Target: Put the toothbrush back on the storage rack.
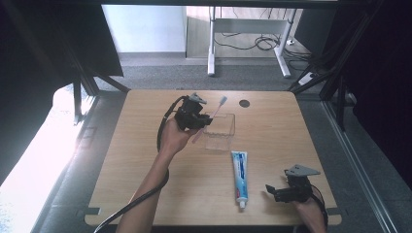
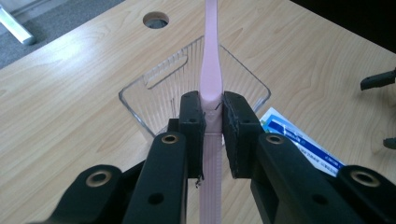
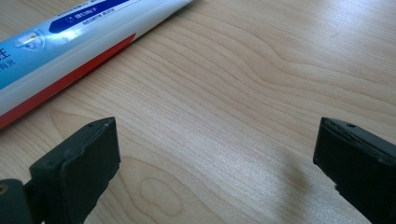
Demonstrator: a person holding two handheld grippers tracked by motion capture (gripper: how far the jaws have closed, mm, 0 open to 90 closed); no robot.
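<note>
**Two claws, one toothbrush over the clear box**

Left claw point(image 2: 212, 116): jaws clamped on the handle of a pink toothbrush point(image 2: 210, 70), pads pressing it from both sides. High view puts this claw point(image 1: 198, 118) at the near-left corner of a clear plastic box point(image 1: 224, 138). Toothbrush point(image 1: 210, 119) slants across the box's left side, bristle end up and pointing toward the far edge of the bench, handle end lower and toward the person. In the left gripper view the brush runs straight out from the jaws above the box point(image 2: 140, 105), whose ribbed walls and slot handle show behind it.

Right claw point(image 3: 215, 154): jaws apart, nothing between them, bare wood below. High view shows it point(image 1: 273, 191) low at the near-right corner of the bench, pointing left.

Toothpaste tube point(image 1: 239, 177) lies flat on the bench point(image 1: 145, 160) between box and right claw, cap toward the near edge, well apart from the toothbrush. Right gripper view catches the tube point(image 3: 70, 42) at upper left, clear of the jaws.

Round hole point(image 1: 244, 103) in the bench beyond the box. Grey carpet point(image 1: 160, 75) past the far edge.
</note>
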